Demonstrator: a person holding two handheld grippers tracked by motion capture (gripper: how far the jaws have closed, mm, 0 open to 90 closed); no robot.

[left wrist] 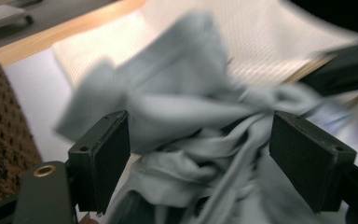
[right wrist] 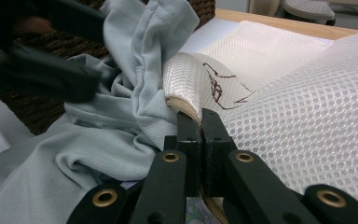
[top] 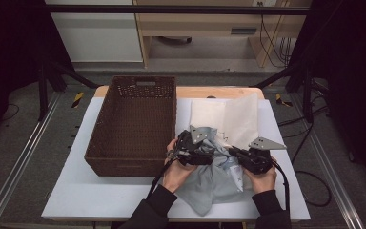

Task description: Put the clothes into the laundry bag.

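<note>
So there's one wicker basket (top: 132, 125), one grey garment (top: 208, 183), one white mesh bag (top: 233, 119), one white board (top: 95, 195) under it all, and two grippers, left (top: 196, 149) and right (top: 236, 153).

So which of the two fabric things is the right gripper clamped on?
The white mesh bag, pinched at its beige-trimmed edge by the right gripper; the grey-blue garment lies alongside.

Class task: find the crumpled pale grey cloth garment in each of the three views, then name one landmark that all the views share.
High view: the crumpled pale grey cloth garment lies bottom centre, between the hands.
Left gripper view: it spans the middle, between the open jaws.
Right gripper view: it covers the left half.
Shared landmark: the white mesh fabric bag.
</note>
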